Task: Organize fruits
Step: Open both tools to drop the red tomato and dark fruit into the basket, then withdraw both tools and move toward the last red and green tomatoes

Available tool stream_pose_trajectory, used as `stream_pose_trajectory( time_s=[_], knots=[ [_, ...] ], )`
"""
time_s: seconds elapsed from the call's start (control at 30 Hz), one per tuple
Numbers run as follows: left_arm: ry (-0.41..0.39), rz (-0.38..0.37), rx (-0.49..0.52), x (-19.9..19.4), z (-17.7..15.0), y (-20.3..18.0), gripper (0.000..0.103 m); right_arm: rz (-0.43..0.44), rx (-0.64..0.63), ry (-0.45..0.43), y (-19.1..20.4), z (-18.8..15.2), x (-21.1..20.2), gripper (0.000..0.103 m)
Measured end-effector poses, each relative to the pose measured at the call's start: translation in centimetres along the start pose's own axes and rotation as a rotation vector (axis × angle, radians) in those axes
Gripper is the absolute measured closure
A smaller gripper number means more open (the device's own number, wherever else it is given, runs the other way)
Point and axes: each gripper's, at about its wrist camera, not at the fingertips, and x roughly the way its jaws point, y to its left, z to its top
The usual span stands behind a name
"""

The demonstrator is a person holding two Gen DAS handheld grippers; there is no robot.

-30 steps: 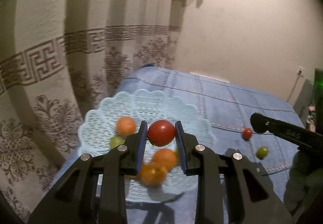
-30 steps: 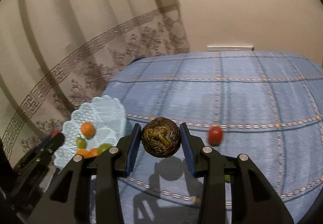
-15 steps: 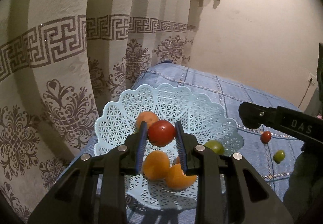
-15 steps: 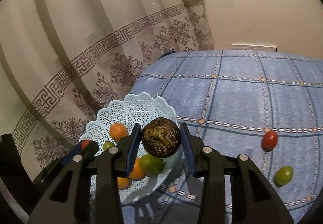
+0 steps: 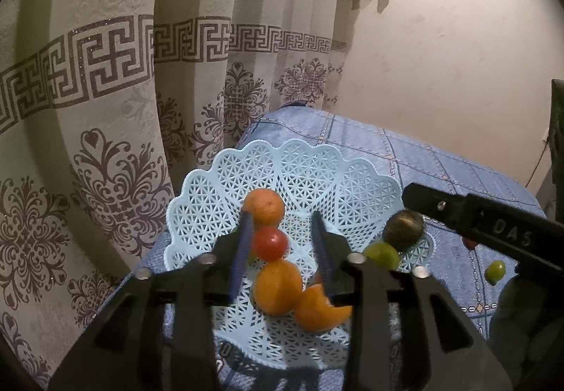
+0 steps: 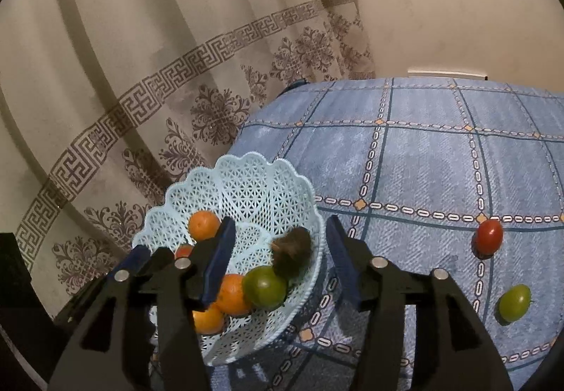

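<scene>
Basket (image 6: 282,176) fruit-crowded; cloth (image 6: 423,162) beyond mostly open.

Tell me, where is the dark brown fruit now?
In the right wrist view, the dark brown fruit lies inside the light blue lattice basket, against its right wall, just above the green tomato.

Patterned cream curtain (image 5: 105,91) hangs behind bed's far-left corner; blue checked bedspread (image 6: 423,162); plain wall (image 5: 440,56) behind.

left tongs (image 5: 282,246): black frame, blue ribbed pads, silver screws | right tongs (image 6: 278,253): same black frame, blue pads, silver screws; white "DAS" lettering on side
</scene>
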Motion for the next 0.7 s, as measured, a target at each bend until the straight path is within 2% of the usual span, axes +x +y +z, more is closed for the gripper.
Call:
stream_pose_trajectory(
  time_s=[0.23,0.33,0.43,0.7],
  knots=[
    [-0.023,0.021,-0.005,-0.3,-0.1,0.1,0.032,-0.009,0.001,-0.03,-0.3,0.0,-0.9,0.048],
    [-0.036,0.031,-0.001,-0.5,-0.1,0.1,0.026,-0.009,0.005,-0.032,-0.4,-0.1,-1.1,0.048],
    [-0.048,0.044,0.007,-0.6,-0.2,0.0,0.021,-0.015,0.004,-0.036,-0.5,-0.2,-1.2,0.048],
    [-0.052,0.057,0.007,-0.4,-0.1,0.0,0.016,-0.028,0.013,-0.044,-1.0,-0.2,-1.5,0.048]
  ],
)
